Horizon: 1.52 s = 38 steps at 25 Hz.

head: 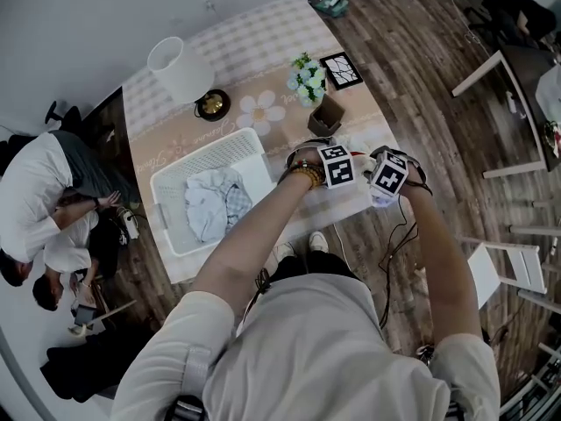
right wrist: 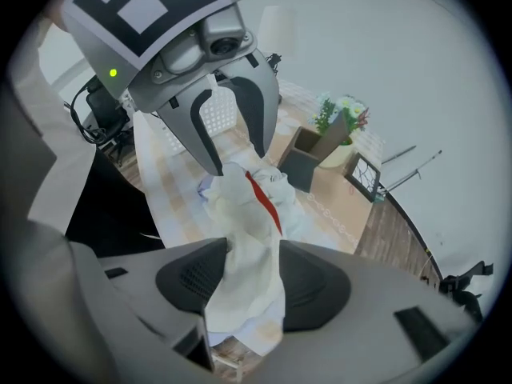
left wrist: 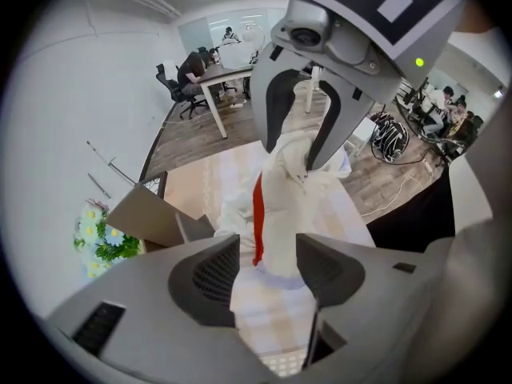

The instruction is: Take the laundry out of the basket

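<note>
Left gripper (left wrist: pixel 268 274): jaws apart, white garment (left wrist: pixel 280 206) loose between them. Right gripper (right wrist: pixel 252 282): jaws apart, same garment filling the gap. Garment spans both jaw pairs above the surface (left wrist: pixel 192 186), outside the basket (head: pixel 175 191).

No legible text anywhere — tablecloth (head: pixel 263 51) script too blurred

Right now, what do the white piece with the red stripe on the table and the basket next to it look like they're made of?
White garment: thin woven fabric, probably cotton or a blend; it looks matte and crumples into soft folds.
Laundry basket: looks like moulded white plastic with a slight sheen; its walls are rigid and perforated.
</note>
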Each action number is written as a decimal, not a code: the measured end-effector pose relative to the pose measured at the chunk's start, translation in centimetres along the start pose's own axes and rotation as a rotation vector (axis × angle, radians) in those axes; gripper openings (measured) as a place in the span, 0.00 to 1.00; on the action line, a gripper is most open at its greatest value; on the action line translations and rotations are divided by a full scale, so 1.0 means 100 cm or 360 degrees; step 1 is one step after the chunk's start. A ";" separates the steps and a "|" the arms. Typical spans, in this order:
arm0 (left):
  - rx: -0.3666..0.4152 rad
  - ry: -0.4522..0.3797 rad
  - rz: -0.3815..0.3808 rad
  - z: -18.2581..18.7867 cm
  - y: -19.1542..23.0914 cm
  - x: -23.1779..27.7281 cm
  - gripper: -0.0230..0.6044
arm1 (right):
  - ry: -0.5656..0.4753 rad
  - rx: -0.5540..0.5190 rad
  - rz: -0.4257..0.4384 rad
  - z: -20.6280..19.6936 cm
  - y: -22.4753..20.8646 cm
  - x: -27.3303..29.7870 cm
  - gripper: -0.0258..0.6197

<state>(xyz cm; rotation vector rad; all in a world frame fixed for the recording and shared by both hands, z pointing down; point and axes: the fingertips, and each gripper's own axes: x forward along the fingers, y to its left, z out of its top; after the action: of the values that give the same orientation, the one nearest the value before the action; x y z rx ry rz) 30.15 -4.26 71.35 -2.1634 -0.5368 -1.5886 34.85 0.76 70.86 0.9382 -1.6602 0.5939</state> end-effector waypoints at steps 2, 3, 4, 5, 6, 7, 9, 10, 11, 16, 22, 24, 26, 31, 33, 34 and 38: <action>-0.0029 -0.0046 0.0014 0.003 0.001 -0.013 0.44 | -0.0041 0.0027 -0.0019 0.004 -0.002 -0.012 0.40; -0.0041 -0.0069 0.0024 0.004 0.002 -0.020 0.44 | -0.0068 0.0047 -0.0029 0.007 -0.004 -0.018 0.40; -0.0054 -0.0095 0.0038 0.005 0.004 -0.027 0.44 | -0.0102 0.0075 -0.0037 0.011 -0.005 -0.025 0.40; -0.0073 -0.0126 0.0055 0.006 0.006 -0.035 0.44 | -0.0146 0.0108 -0.0045 0.017 -0.005 -0.034 0.40; -0.0102 -0.0167 0.0075 0.007 0.008 -0.043 0.44 | -0.0197 0.0146 -0.0057 0.024 -0.006 -0.043 0.40; -0.0140 -0.0220 0.0100 0.009 0.011 -0.054 0.44 | -0.0252 0.0184 -0.0075 0.032 -0.007 -0.052 0.40; -0.0250 -0.0370 0.0170 0.014 0.021 -0.080 0.44 | -0.0369 0.0257 -0.0129 0.046 -0.012 -0.070 0.40; -0.0319 -0.0464 0.0206 0.017 0.027 -0.095 0.44 | -0.0429 0.0292 -0.0164 0.054 -0.016 -0.079 0.40; -0.0391 -0.0561 0.0235 0.019 0.031 -0.111 0.43 | -0.0487 0.0325 -0.0204 0.062 -0.019 -0.088 0.40; -0.0681 -0.0949 0.0392 0.006 0.046 -0.186 0.36 | -0.0850 0.0495 -0.0331 0.120 -0.026 -0.136 0.36; -0.0998 -0.1356 0.0629 -0.040 0.038 -0.265 0.25 | -0.1267 0.0589 -0.0331 0.191 0.004 -0.185 0.18; -0.1090 -0.1462 0.0701 -0.058 0.032 -0.287 0.21 | -0.1353 0.0546 -0.0334 0.215 0.018 -0.197 0.14; -0.1197 -0.1574 0.0759 -0.077 0.025 -0.308 0.18 | -0.1413 0.0485 -0.0326 0.237 0.036 -0.205 0.11; -0.1346 -0.1758 0.0915 -0.124 0.004 -0.358 0.10 | -0.1566 0.0421 -0.0210 0.287 0.079 -0.217 0.07; -0.1365 -0.1794 0.0985 -0.141 -0.007 -0.376 0.08 | -0.1627 0.0411 -0.0167 0.303 0.094 -0.224 0.07; -0.1375 -0.1810 0.1021 -0.150 -0.013 -0.384 0.06 | -0.1654 0.0402 -0.0147 0.310 0.102 -0.229 0.07; -0.1419 -0.1864 0.1166 -0.180 -0.038 -0.417 0.05 | -0.1746 0.0337 -0.0096 0.339 0.131 -0.252 0.07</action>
<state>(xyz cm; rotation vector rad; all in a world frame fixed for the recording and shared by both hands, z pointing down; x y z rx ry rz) 2.06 -13.48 36.66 -3.2126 0.8078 0.0205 7.64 -11.11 38.00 1.6289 -2.5313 0.1847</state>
